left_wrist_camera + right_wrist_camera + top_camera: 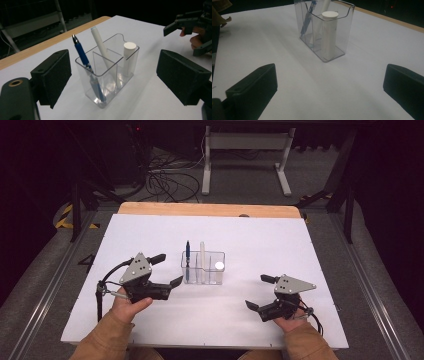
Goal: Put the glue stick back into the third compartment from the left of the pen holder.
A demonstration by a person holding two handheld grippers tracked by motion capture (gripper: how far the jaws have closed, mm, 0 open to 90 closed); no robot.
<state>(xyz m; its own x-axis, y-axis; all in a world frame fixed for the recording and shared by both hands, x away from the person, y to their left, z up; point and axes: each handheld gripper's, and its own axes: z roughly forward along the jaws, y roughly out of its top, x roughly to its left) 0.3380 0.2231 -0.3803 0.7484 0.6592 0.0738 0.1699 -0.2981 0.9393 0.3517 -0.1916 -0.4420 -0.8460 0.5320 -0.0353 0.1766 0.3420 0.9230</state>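
Clear acrylic organizer [203,267] is seen near the middle of the white table [280,240], divided into compartments. In the left compartment a blue pen [188,253] stands tilted; in the middle one a white marker [202,251] leans; in the right one a short white cylinder [219,266] stands upright.

Left gripper [176,281] is held just left of the organizer, jaws spread wide and nothing between them; in the left gripper view the organizer is framed between the two pads, untouched. Right gripper [254,306] is held low, well apart to the near right, jaws likewise spread and empty.

Judged: an approach by the left gripper toward the organizer or its contents is in hand. No grasp is made yet; all three items sit in place, so everything is left to do.
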